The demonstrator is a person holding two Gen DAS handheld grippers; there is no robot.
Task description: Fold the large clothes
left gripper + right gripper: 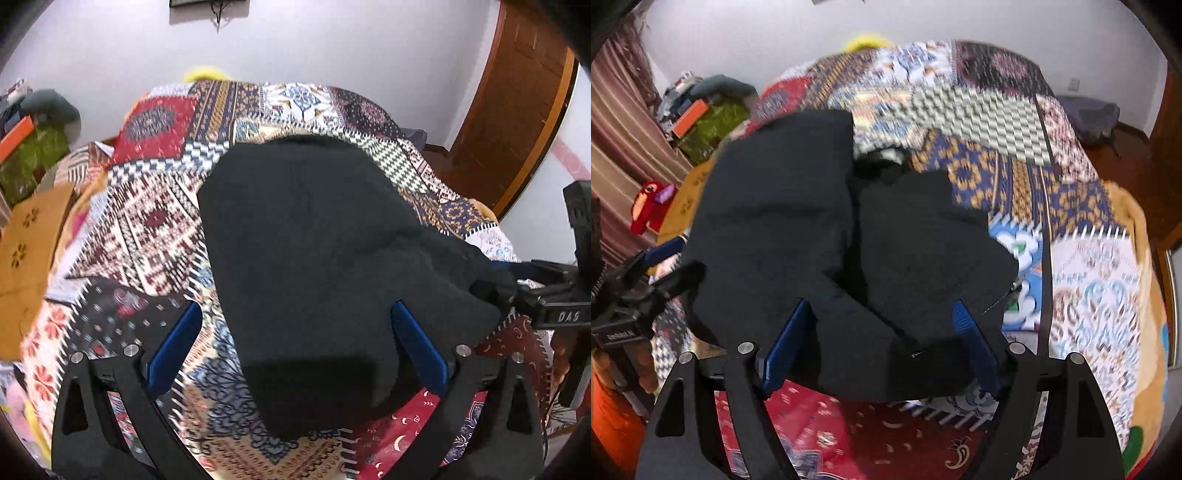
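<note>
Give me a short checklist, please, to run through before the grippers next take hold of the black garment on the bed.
1. Left gripper open, pads off the cloth: ok.
2. Right gripper open: ok.
3. Garment lies on the quilt: ok.
4. Garment flat and smooth: not ok; a dark fold runs down its middle.
5. Near hem between both pairs of fingers: ok.
6. Sleeves tucked in: cannot tell.

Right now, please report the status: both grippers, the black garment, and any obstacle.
Left gripper open, nothing gripped. Right gripper open, nothing gripped. Black garment lying partly folded on patchwork bedspread. No obstacle on it.
</note>
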